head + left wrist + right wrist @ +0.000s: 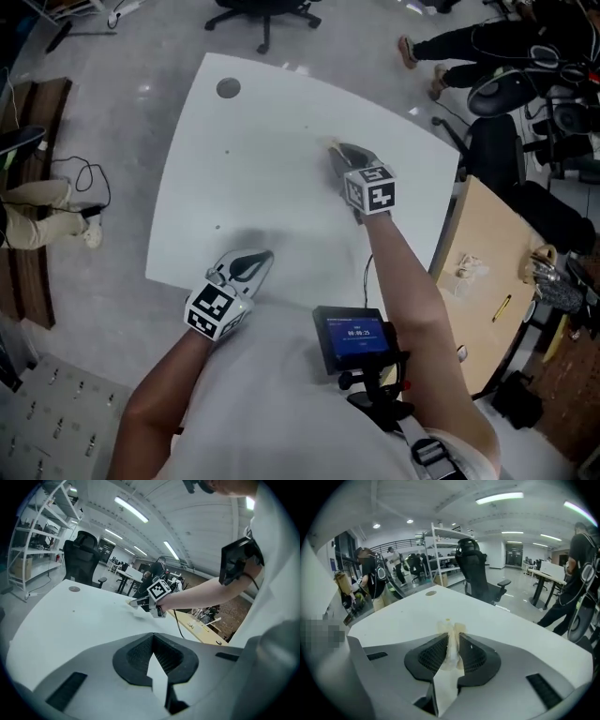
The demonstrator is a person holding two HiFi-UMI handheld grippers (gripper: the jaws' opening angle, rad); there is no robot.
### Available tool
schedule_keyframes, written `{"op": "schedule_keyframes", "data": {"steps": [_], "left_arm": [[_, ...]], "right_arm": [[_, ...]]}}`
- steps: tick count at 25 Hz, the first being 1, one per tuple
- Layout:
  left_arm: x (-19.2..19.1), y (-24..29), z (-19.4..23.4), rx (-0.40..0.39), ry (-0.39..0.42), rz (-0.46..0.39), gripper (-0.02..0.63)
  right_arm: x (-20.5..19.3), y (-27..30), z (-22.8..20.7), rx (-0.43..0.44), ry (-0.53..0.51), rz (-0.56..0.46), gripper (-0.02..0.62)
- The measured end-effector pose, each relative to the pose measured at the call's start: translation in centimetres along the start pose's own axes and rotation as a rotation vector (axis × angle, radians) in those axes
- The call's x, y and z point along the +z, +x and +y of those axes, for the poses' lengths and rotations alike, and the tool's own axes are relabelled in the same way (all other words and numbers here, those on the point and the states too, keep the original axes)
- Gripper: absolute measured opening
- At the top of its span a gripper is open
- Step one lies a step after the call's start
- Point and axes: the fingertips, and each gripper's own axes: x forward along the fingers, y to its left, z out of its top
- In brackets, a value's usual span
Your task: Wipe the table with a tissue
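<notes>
Head view, surface: a white counter (234,178) fills the middle, with a round grey cable hole (228,88) near its far left corner.
Head view, right gripper: the right gripper (343,154) reaches out over the far middle of the white counter, fingers pointing away and down, its marker cube (371,188) behind them.
Head view, tissue: a pale scrap of tissue (333,143) shows at the fingertips, low against the white counter.
Head view, left gripper: the left gripper (253,263) sits at the near edge, well apart from the right one.
Head view, surroundings: a wooden counter (487,253) stands to the right, and an office chair (262,14) beyond the far edge.
Left gripper view, fingers: clenched tip to tip with nothing between them; only the white counter shows through the gap behind the tips.
Left gripper view, beyond: the right gripper is seen side-on across the white counter, nose down at the surface.
Right gripper view, fingers: grasping the tissue, which is pinched upright between the ribbed pads, bunched above the tips and trailing back between them.
Right gripper view, tissue position: over the white counter, short of the cable hole.
Right gripper view, background: a black chair stands past the far edge, a shelf rack (440,545) behind it, and a person (576,573) at the right.
</notes>
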Motion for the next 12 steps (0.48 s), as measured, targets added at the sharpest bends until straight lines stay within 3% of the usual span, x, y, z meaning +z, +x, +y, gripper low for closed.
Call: {"op": "schedule_keyframes", "data": {"steps": [3, 8, 12], "left_arm": [[-0.1, -0.8, 1.4, 0.014, -0.007, -0.002, 0.006], [0.2, -2.0, 2.9, 0.037, -0.016, -0.017, 0.005], [-0.4, -2.4, 3.3, 0.055, -0.039, -0.022, 0.005]], "right_arm": [[1.3, 2.0, 0.0, -0.013, -0.034, 0.015, 0.074], [3.5, 4.3, -1.4, -0.054, 0.012, 0.018, 0.074], [4.8, 5.8, -1.0, -0.049, -0.048, 0.039, 0.074]]}}
